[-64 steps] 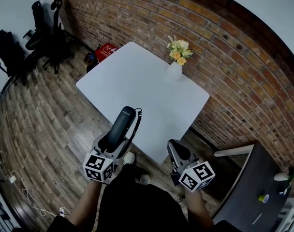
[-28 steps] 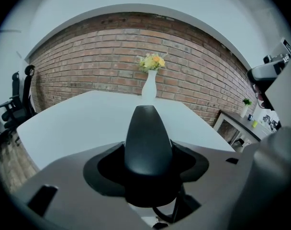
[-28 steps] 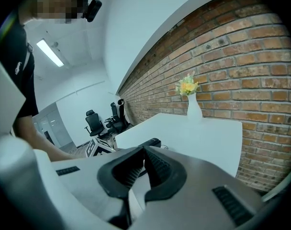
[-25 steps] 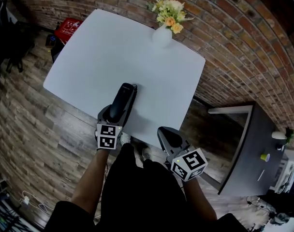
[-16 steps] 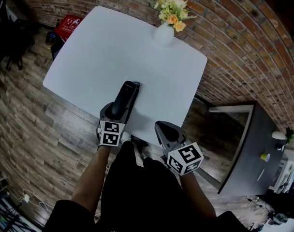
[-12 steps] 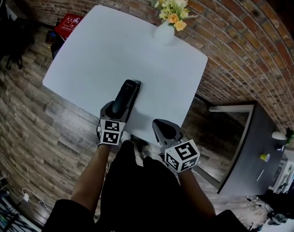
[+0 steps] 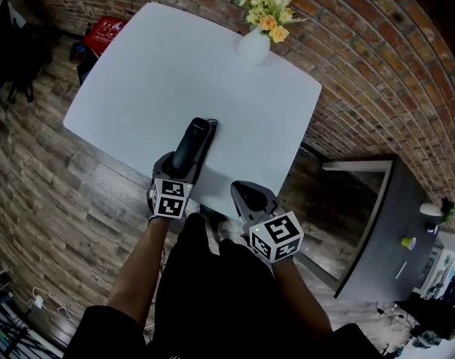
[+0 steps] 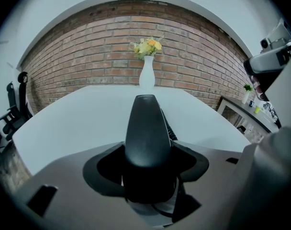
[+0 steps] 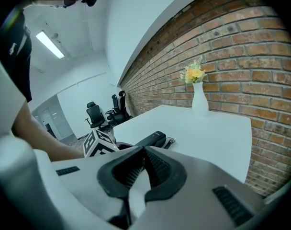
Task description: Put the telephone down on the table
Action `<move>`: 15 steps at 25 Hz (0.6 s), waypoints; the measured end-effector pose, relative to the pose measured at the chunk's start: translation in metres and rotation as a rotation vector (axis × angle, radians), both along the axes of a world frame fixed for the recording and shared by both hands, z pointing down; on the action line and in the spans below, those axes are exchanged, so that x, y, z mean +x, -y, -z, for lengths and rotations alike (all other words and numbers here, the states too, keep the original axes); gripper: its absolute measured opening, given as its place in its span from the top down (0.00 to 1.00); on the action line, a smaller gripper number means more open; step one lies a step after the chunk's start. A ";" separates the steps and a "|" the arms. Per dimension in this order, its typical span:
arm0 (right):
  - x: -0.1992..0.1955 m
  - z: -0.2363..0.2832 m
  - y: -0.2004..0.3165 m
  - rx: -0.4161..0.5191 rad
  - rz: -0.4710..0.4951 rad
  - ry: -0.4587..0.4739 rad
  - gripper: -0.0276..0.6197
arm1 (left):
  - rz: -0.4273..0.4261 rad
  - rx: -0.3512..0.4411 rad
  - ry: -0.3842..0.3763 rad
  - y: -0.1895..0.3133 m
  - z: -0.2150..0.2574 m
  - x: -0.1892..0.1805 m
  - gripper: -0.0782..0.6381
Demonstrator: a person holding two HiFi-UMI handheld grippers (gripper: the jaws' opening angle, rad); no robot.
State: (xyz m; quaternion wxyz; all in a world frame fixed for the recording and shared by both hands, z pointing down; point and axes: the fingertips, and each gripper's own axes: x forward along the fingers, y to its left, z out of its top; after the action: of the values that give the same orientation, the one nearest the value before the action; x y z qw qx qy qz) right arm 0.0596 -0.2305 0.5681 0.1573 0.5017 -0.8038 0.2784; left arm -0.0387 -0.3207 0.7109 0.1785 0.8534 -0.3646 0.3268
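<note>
Two tools showed in the head view. The left tool (image 7: 179, 169) had its jaws spread wide around the near end of the black telephone handset (image 7: 192, 139), pinching it. The handset lay lengthwise over the near part of the white desk (image 7: 138, 73), with its coiled cord (image 7: 211, 125) by the far tip. The right tool (image 7: 246, 195) hung just beside the desk's near edge, carrying nothing. A white vase of flowers (image 7: 255, 42) stood at the far edge, well apart.

Left gripper view: the handset (image 8: 146, 128) sat right between the jaws, which pressed on its sides. It pointed at the vase (image 8: 146, 73) across the desk (image 8: 64, 123).

Right gripper view: the jaws were pressed together at the tips, empty. The handset (image 9: 152, 139) looked very low over the desk (image 9: 217, 128), maybe touching, but I couldn't tell for sure.

My guess is the carrying part was basically done, with the handset at or nearly at the surface. What was left was settling it flat, letting the jaws go and pulling the left tool back.
</note>
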 end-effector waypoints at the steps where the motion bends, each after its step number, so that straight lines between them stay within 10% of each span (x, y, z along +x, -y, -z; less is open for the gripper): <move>1: 0.000 -0.001 0.000 0.000 0.002 0.000 0.92 | 0.001 -0.004 0.003 0.000 -0.001 0.000 0.50; 15: 0.000 -0.007 -0.013 0.010 0.052 0.001 0.92 | 0.020 0.012 0.013 -0.012 0.008 -0.002 0.45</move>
State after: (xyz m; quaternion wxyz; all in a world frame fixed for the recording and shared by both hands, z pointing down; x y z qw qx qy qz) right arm 0.0592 -0.2174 0.5755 0.1616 0.4811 -0.8182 0.2701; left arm -0.0408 -0.3087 0.7026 0.1743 0.8486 -0.3764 0.3284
